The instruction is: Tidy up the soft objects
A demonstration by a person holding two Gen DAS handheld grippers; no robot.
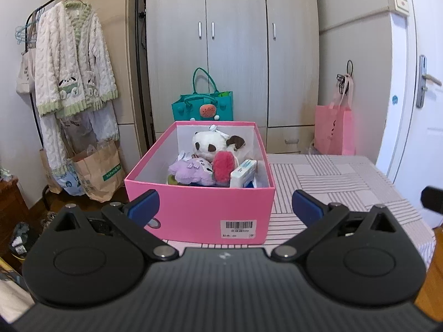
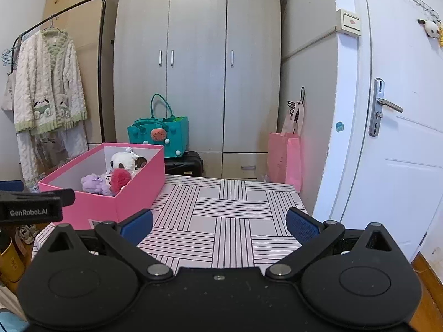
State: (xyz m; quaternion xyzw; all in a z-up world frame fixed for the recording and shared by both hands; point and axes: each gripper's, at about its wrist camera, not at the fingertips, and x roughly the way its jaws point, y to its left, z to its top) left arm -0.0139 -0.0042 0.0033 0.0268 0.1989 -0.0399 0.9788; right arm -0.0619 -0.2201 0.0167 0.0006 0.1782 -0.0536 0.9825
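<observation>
Both tools are hanging back over the near edge of the striped table [image 2: 227, 215], and nothing is being carried: the left gripper [image 1: 225, 207] is spread wide with its blue pads apart, facing the short end of the pink box [image 1: 199, 210], and the right gripper [image 2: 218, 227] is released too, looking out over bare tablecloth. The box is sitting at the table's left side, its long axis running away from the left camera. Inside, 3 soft pieces are crowding together toward the right half: a white plush dog [image 1: 213, 142] with brown patches is propped against the far wall, head up; a purple plush [image 1: 191, 170] is lying low in front of it; a red fluffy ball [image 1: 223, 167] is wedged between them and a small white carton [image 1: 243, 175] leaning on the right wall. These toys are looking light and squashy, so they should compress rather than slip; pinching deep across the body or head seems safer than nipping an ear or tag. The carton is stiff by comparison. The purple plush appears to be stretching left to right, though its exact pose is hard to tell.
</observation>
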